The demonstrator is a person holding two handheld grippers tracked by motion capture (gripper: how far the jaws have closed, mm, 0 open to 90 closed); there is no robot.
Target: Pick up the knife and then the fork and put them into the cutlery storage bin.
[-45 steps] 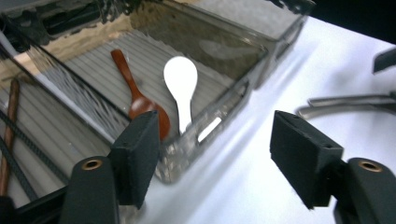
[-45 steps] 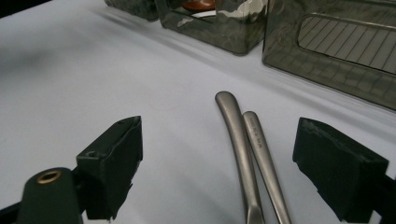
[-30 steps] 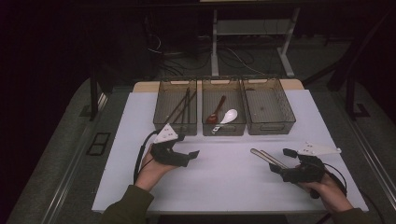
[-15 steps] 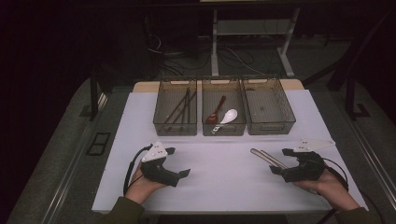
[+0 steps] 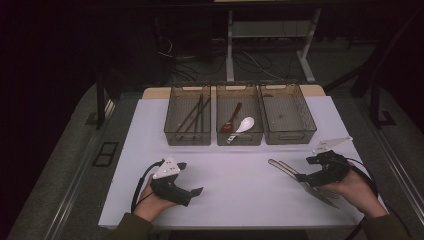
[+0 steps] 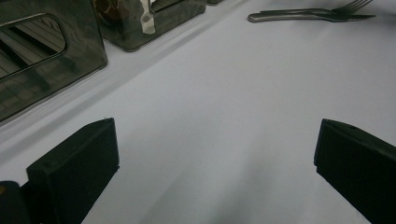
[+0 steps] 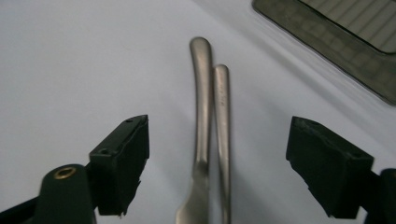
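Note:
A metal fork and knife (image 5: 284, 168) lie side by side on the white table cover at the right. My right gripper (image 5: 301, 177) is open, one jaw on each side of their handles (image 7: 202, 93). Its jaws have just been closing and the pads stand clear of the metal. At the lower left my left gripper (image 5: 191, 194) rests low over the cover. Its jaws (image 6: 217, 135) have just been opening and now stand wide with nothing between them. The fork and knife (image 6: 303, 15) lie far off in the left gripper view.
Three dark see-through bins stand in a row at the back. The left bin (image 5: 187, 138) holds chopsticks (image 5: 195, 114). The middle bin (image 5: 239, 139) holds a brown spoon (image 5: 231, 120) and a white spoon (image 5: 245, 125). The right bin (image 5: 290, 136) holds nothing.
My left hand has drawn back from the bins toward the near edge and sunk a little, its jaws wider. My right hand has shifted slightly at the cutlery handles.

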